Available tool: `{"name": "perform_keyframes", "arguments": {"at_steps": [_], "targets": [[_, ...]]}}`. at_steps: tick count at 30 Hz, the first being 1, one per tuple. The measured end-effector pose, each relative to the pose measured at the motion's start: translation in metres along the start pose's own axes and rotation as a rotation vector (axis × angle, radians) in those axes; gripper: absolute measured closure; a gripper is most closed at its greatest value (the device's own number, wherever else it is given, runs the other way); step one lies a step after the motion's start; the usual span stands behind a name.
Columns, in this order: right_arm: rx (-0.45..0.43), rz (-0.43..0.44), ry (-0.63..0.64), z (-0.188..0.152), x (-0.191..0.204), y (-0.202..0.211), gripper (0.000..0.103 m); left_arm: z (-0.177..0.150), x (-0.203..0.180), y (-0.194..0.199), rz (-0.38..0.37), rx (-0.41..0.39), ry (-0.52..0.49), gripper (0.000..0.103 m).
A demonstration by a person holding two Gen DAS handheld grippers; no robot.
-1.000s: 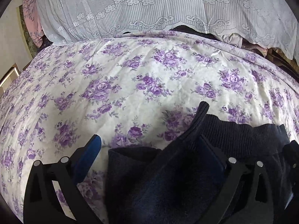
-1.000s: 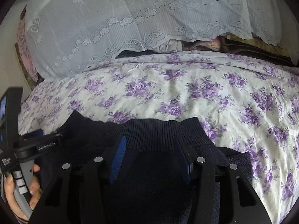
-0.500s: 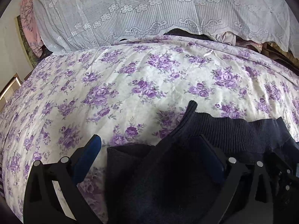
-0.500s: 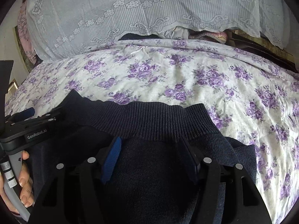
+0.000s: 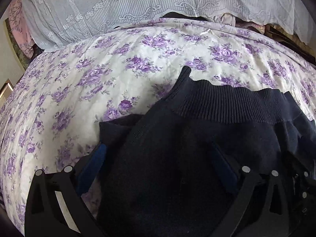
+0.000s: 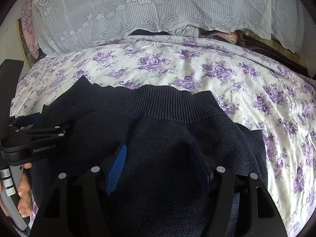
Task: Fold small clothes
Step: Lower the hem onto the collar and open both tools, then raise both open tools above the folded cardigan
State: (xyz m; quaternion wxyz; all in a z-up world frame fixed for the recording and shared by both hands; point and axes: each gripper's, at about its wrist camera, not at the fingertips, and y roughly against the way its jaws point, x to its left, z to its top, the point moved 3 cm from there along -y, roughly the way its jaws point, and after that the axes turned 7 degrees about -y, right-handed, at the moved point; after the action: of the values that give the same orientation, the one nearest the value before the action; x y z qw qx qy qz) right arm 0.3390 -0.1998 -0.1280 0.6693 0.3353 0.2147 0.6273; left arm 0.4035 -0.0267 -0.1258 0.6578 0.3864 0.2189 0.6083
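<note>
One dark knit garment [image 6: 167, 138], two claws, one floral sheet [image 5: 118, 69], one lace cover [image 6: 158, 9].

A dark navy knit garment [image 6: 164, 138] with a ribbed hem lies bunched on the floral bedsheet [image 6: 227, 75].

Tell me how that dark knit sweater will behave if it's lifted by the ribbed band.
The sweater will probably sag limply: it already drapes in soft folds. Its thick knit looks fairly heavy for its size. The ribbed band may stretch under that weight.
</note>
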Motion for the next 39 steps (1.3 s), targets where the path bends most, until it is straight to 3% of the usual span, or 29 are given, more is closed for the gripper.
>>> {"name": "perform_keyframes", "arguments": {"at_steps": [3, 7, 8, 10, 13, 18, 24, 28, 32, 34, 37, 39], "targets": [[-0.017, 0.037, -0.038, 0.006, -0.006, 0.010, 0.037, 0.004, 0.011, 0.006, 0.006, -0.023, 0.043, 0.004], [-0.091, 0.049, -0.116, 0.028, -0.030, 0.020, 0.039, 0.026, 0.032, 0.008, -0.039, -0.049, 0.115, 0.004], [-0.093, 0.061, -0.153, 0.033, -0.040, 0.018, 0.044, 0.029, 0.037, 0.006, -0.032, -0.049, 0.129, 0.004], [-0.052, 0.092, -0.253, 0.036, -0.065, 0.004, 0.077, 0.032, 0.046, -0.005, 0.010, -0.026, 0.148, 0.004], [0.038, 0.101, -0.370, 0.029, -0.095, -0.028, 0.097, 0.024, 0.049, -0.040, 0.036, 0.103, 0.138, 0.004], [0.006, 0.092, -0.365, 0.027, -0.091, -0.023, 0.097, 0.024, 0.041, -0.032, 0.103, 0.061, 0.091, 0.004], [-0.108, 0.134, -0.385, 0.029, -0.083, 0.026, 0.091, 0.014, 0.040, 0.011, -0.053, -0.030, 0.171, 0.004], [-0.089, 0.179, -0.309, 0.013, -0.052, 0.046, 0.091, -0.007, 0.013, 0.033, -0.087, -0.036, 0.089, 0.004], [-0.039, 0.162, -0.198, -0.020, -0.021, 0.053, 0.091, -0.039, -0.015, 0.047, -0.080, -0.023, 0.000, 0.004], [0.019, 0.120, -0.150, -0.041, -0.011, 0.045, 0.090, -0.059, -0.025, 0.051, -0.034, -0.011, -0.049, 0.004], [0.000, 0.059, -0.073, -0.057, -0.002, 0.048, 0.090, -0.075, -0.030, 0.058, 0.020, -0.028, -0.092, 0.004], [0.002, 0.077, -0.099, -0.061, -0.007, 0.052, 0.090, -0.081, -0.027, 0.064, 0.007, -0.029, -0.079, 0.004]]}}
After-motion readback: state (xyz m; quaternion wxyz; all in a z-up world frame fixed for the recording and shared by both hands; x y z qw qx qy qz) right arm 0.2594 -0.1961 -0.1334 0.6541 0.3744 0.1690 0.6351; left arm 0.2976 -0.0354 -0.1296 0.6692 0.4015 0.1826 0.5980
